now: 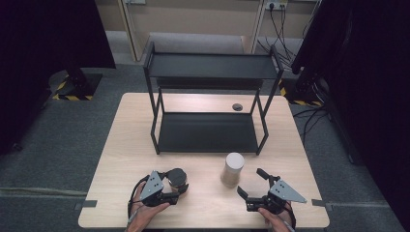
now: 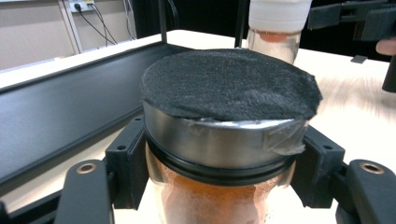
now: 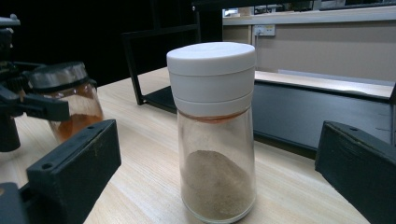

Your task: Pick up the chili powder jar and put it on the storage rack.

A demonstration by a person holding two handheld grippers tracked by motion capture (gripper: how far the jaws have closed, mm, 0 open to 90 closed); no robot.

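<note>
A short glass jar (image 1: 177, 180) with a dark lid and orange powder stands on the table at front left. My left gripper (image 1: 178, 189) is shut on the short jar (image 2: 224, 140), its jaws pressing both sides below the lid. A tall glass shaker (image 1: 232, 169) with a white cap and brown powder stands upright at front centre. My right gripper (image 1: 251, 182) is open just in front of the tall shaker (image 3: 212, 130), one jaw on each side and neither touching it. The short jar (image 3: 70, 100) appears at the left of the right gripper view.
A black two-tier metal rack (image 1: 209, 131) stands at the middle back of the wooden table (image 1: 125, 145), its lower shelf just behind the two jars. A small dark round grommet (image 1: 237, 107) sits in the tabletop behind the rack. Cables (image 1: 283, 34) lie on the floor beyond.
</note>
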